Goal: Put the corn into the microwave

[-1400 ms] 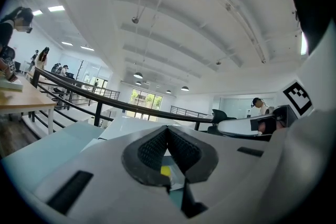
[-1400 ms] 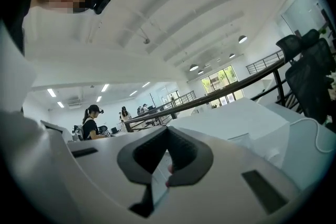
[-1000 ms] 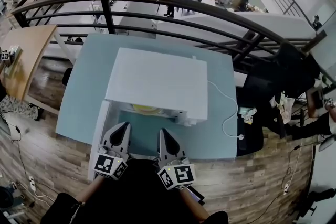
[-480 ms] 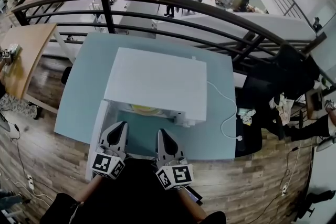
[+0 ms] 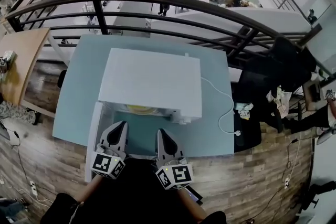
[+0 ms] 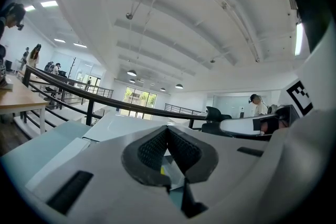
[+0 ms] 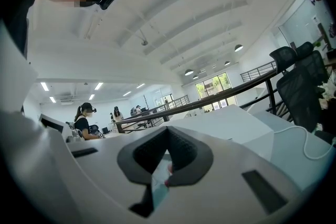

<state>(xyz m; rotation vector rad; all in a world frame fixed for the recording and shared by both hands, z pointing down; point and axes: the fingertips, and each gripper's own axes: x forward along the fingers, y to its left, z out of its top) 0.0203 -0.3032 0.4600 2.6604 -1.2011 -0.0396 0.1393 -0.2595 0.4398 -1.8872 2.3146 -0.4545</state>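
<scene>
A white microwave (image 5: 152, 81) stands on a pale blue table (image 5: 79, 86), and its door (image 5: 93, 131) hangs open to the left. Something yellow, apparently the corn (image 5: 140, 108), shows just inside the cavity under the top's front edge; most of it is hidden. My left gripper (image 5: 117, 126) and right gripper (image 5: 159, 132) hover side by side at the table's near edge, in front of the opening and apart from it. Both point level at the microwave. In the left gripper view the left gripper (image 6: 167, 128) has its pads together on nothing. The right gripper (image 7: 168, 129) is likewise shut and empty.
A white power cable (image 5: 227, 110) loops over the table to the microwave's right. A dark metal railing (image 5: 157, 0) runs behind the table. A black office chair (image 5: 286, 68) and a wooden desk (image 5: 18, 57) stand at the sides, on wooden flooring.
The head view has shifted slightly. Both grippers stay where they were, still shut.
</scene>
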